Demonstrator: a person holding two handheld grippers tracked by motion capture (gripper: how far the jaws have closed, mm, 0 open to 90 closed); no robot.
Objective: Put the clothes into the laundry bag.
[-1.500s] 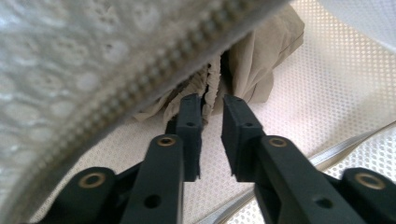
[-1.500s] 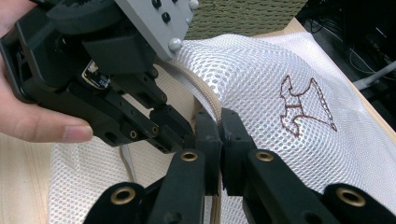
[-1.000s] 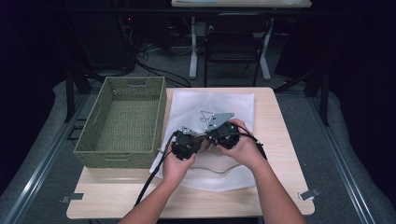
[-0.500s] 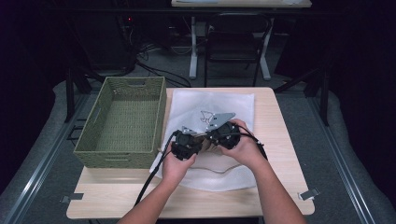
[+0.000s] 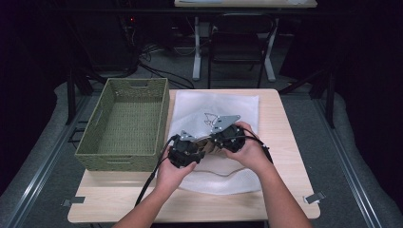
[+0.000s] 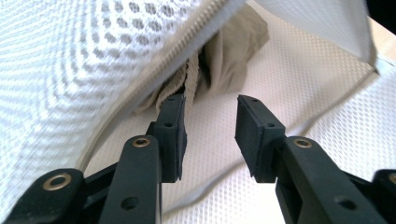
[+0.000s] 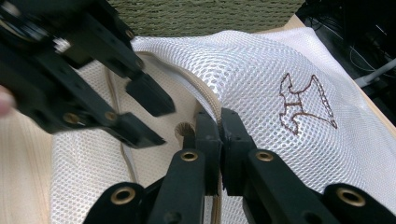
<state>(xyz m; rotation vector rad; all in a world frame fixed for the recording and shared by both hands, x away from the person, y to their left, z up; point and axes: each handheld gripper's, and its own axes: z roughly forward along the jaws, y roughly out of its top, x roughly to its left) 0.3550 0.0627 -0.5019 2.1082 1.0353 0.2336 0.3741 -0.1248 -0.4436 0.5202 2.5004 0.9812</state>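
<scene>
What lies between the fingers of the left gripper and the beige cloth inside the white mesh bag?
Nothing: in the left gripper view the left gripper stands open before the beige cloth, with bare mesh bag lining between.

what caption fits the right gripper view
Right gripper clamps the white mesh laundry bag at its zipper edge; left gripper opens beside it.

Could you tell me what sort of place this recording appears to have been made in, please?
Probably a lab or recording room, not a home: a small wooden table ringed by dark curtains, loose cables on the floor behind it, and an office chair at another desk.
</scene>
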